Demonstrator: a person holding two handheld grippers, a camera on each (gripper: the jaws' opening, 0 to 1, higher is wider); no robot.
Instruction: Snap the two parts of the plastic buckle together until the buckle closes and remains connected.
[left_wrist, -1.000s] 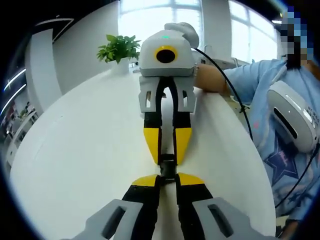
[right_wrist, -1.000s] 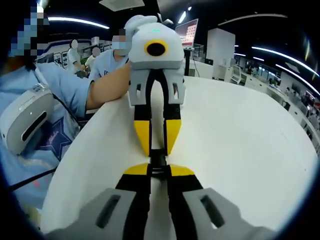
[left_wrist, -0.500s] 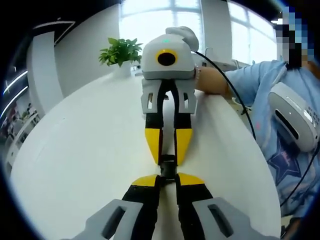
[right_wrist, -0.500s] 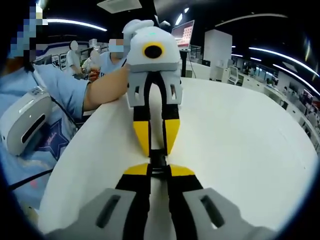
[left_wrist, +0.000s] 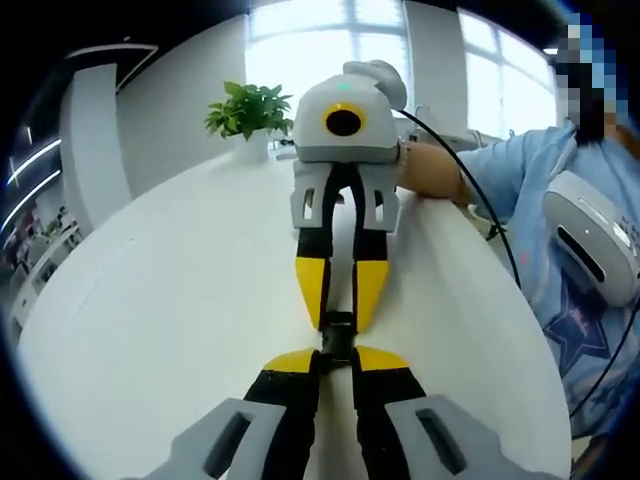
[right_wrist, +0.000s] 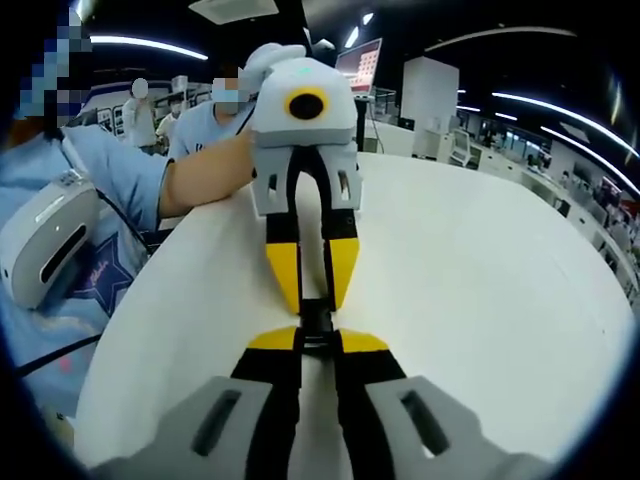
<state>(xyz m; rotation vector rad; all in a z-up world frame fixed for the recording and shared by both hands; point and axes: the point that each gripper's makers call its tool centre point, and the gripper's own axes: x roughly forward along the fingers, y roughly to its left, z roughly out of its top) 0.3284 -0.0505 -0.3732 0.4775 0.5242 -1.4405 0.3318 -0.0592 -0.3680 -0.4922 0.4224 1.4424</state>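
Observation:
A small black plastic buckle (left_wrist: 337, 338) hangs just above the white table (left_wrist: 170, 300), pinched from both ends. My left gripper (left_wrist: 337, 352) rises from the bottom of the left gripper view, shut on the near end. Facing it tip to tip, my right gripper (left_wrist: 338, 318) is shut on the far end. In the right gripper view the buckle (right_wrist: 317, 325) sits between my right gripper (right_wrist: 318, 342) and the left gripper (right_wrist: 314, 305). The yellow fingers (right_wrist: 283, 275) hide most of it, so I cannot tell whether its two parts are latched.
A potted green plant (left_wrist: 250, 110) stands at the table's far edge. A person in a light blue top (left_wrist: 520, 170) sits close at the table's side, with a white device (left_wrist: 595, 240) at the chest and a black cable (left_wrist: 470, 180) running to the right gripper. More people stand behind (right_wrist: 215, 110).
Both views have shifted slightly with the hands. The grippers stay tip to tip on the buckle, and their grip looks unchanged.

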